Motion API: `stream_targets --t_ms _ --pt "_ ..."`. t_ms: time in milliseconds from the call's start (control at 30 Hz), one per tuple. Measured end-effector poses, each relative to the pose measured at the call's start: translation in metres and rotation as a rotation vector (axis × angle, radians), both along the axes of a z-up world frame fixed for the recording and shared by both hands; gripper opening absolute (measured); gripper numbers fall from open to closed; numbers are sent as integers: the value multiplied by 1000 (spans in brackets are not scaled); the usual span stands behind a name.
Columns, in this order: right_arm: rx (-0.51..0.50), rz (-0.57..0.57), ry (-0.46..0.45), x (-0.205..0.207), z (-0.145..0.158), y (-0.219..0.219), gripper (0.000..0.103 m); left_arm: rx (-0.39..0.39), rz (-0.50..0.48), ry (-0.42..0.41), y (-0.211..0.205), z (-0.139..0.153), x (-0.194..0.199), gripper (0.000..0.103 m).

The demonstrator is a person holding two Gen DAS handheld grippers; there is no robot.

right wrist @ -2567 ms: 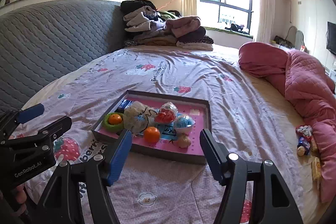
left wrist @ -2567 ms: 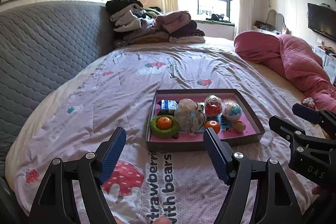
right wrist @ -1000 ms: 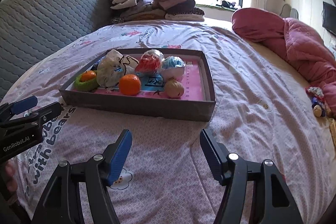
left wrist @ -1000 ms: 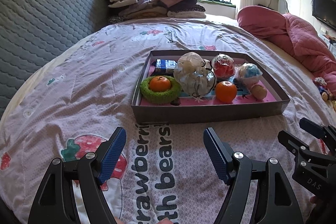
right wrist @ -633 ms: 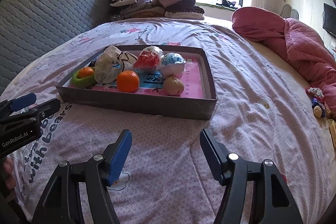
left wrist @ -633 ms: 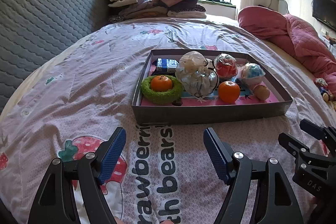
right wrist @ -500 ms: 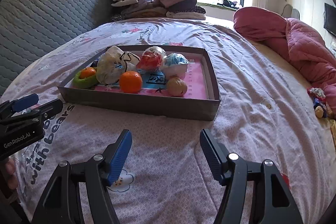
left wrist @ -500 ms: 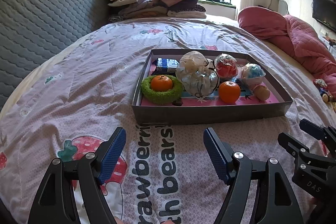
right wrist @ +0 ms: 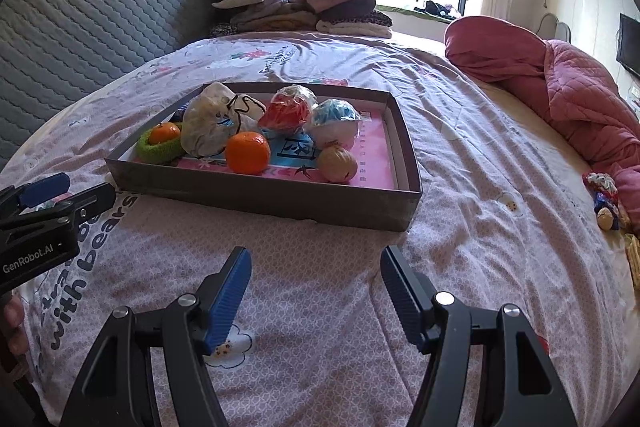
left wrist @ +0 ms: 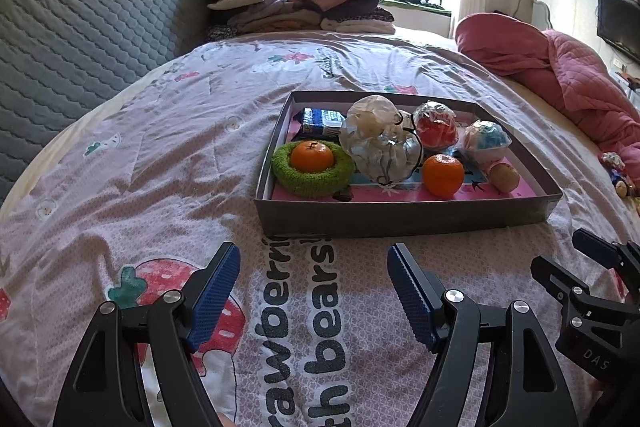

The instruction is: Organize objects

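Hovering low over the bed [left wrist: 168, 163], the left hand-held gripper [left wrist: 314, 279] and the right hand-held gripper [right wrist: 316, 281] both stand released, jaws spread wide with nothing between the blue pads; just ahead of both sits a shallow grey box [left wrist: 400, 217] with a pink floor, its near wall close beyond the fingertips; inside it, ahead and to the left of the left hand-held gripper, a small orange [left wrist: 312, 155] rests in a green fuzzy ring [left wrist: 310, 181]; behind that lies a blue packet [left wrist: 322, 119]; straight ahead sits a crumpled pale bag [left wrist: 378, 143], and further right a loose orange [left wrist: 443, 174], a red wrapped ball [left wrist: 435, 128], a blue wrapped ball [left wrist: 486, 141] and a small tan ball [left wrist: 505, 177]; well off to the right of the right hand-held gripper, a few small toys [right wrist: 604, 203] lie on the sheet beside a pink quilt [right wrist: 568, 99]; as a judgement, the scene fits either things gathered into the box with strays yet to fetch, or a box whose contents are yet to be sorted, and the pictures do not settle which; any reach into the box calls for lifting the fingers over the near wall and closing on one round item without nudging its neighbours, since they sit crowded and would roll.
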State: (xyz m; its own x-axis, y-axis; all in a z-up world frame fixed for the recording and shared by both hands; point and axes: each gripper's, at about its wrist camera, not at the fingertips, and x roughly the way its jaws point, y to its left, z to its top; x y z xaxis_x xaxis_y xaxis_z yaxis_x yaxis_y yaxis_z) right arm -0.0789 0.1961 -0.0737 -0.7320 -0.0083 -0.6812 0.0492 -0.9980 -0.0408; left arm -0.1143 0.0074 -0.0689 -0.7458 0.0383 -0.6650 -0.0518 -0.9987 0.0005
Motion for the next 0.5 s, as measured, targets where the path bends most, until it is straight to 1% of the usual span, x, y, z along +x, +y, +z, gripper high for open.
stream_targets --t_ms 500 --pt "7 -2 -13 -5 -6 2 67 -2 4 1 0 -5 -4 77"
